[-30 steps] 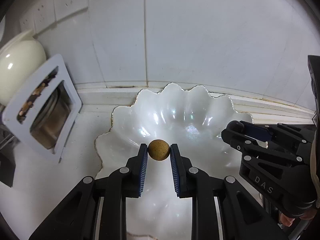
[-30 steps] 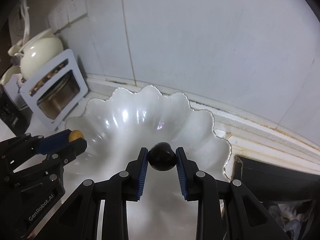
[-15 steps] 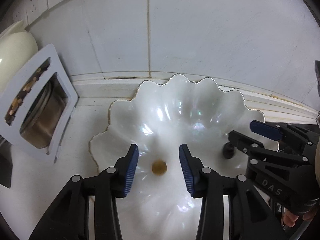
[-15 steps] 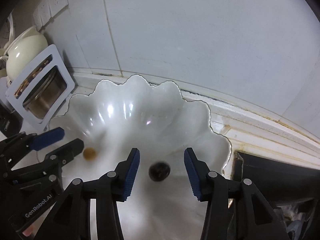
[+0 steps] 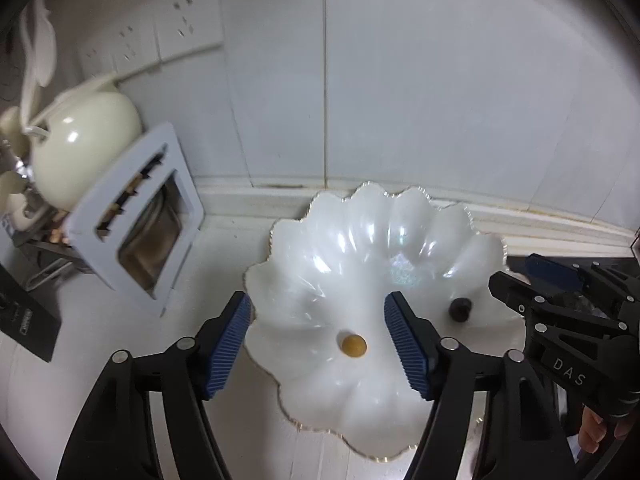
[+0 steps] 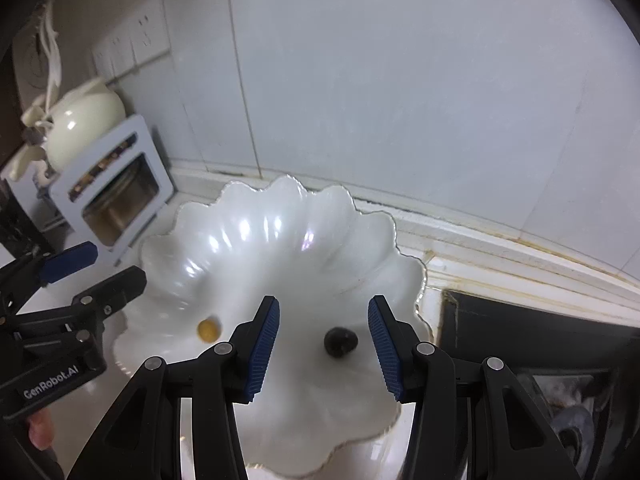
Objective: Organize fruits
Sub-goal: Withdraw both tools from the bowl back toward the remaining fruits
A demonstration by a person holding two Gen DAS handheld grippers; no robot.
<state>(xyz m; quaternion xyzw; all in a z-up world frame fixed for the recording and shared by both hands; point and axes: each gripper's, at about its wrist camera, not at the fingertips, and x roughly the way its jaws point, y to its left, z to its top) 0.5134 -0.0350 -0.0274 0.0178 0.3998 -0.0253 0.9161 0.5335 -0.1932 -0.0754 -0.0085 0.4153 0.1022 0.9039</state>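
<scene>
A white scalloped bowl with a thin gold rim stands on the counter by the tiled wall. A small yellow-brown fruit and a small dark fruit lie apart inside it. My left gripper is open and empty above the yellow fruit; it also shows in the right wrist view. My right gripper is open and empty above the dark fruit; it also shows in the left wrist view.
A white rack holding a metal tin stands left of the bowl, with a cream teapot behind it. Wall sockets are above. A black stove top lies right of the bowl.
Both grippers opened and let go of their fruits, which now lie in the bowl. Both grippers then rose and drew back, jaws opening wider.
</scene>
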